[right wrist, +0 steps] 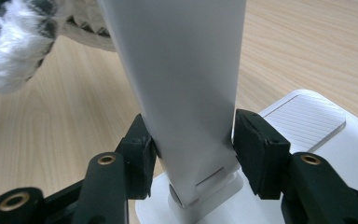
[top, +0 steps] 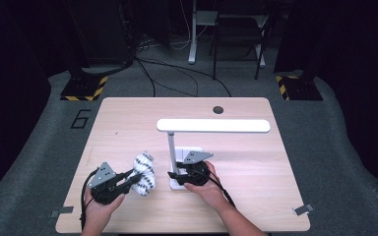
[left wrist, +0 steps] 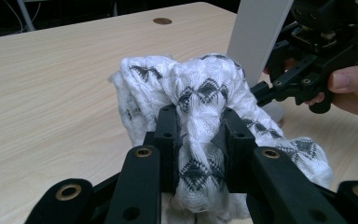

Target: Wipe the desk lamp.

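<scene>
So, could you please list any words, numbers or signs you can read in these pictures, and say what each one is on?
"6": a large dark numeral on the grey floor mat, left of the table.
The lamp, the cloth and both grippers carry no readable text.
The yellow and black stripes on the floor stands are warning markings without words.

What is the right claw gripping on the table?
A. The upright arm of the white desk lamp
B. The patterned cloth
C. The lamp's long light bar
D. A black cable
A: in the right gripper view, the right claw has its jaws clamped on either side of the lamp arm, low near the base.
</scene>
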{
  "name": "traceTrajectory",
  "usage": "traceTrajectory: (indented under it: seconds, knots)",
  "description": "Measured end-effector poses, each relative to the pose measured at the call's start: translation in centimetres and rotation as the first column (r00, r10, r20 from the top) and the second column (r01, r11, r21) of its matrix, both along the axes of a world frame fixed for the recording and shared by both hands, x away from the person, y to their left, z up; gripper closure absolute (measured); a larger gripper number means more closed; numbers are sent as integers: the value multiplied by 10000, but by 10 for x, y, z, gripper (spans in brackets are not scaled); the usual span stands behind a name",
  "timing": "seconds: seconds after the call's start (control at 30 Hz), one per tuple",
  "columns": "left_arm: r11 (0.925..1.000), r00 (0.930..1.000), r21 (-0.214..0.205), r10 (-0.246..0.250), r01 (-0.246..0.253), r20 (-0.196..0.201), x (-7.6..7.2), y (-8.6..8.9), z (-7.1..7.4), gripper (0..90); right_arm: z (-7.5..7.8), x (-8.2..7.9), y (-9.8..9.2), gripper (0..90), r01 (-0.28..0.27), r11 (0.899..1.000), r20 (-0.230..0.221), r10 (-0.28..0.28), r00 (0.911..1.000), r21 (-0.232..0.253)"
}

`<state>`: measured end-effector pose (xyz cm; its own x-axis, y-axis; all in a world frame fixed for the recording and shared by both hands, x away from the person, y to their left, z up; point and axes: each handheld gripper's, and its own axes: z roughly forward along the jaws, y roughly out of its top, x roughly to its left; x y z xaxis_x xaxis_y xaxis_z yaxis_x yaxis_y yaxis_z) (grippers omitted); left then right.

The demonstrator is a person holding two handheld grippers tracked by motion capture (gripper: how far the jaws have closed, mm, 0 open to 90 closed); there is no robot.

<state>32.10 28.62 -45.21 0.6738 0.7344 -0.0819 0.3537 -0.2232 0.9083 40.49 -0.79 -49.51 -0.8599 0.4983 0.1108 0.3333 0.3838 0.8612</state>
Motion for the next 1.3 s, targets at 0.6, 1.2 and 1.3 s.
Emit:
traceTrajectory:
  seconds: [0.6,1.2,1.3]
  knots:
    - [9999,9999,40,-131,131,28,0,-5,0,721,-1,-28,-10,575,-13,9999,-213,16,9998,137]
    - [9998,9999,95,-150,150,-8,-1,-6,-2,721,-20,-29,-24,580,-697,9902,45,708,9975,-1211]
    - [9998,9999,102,-161,161,-8,-1,-7,-3,721,-21,-29,-23,616,-709,9916,-83,704,9975,-1086]
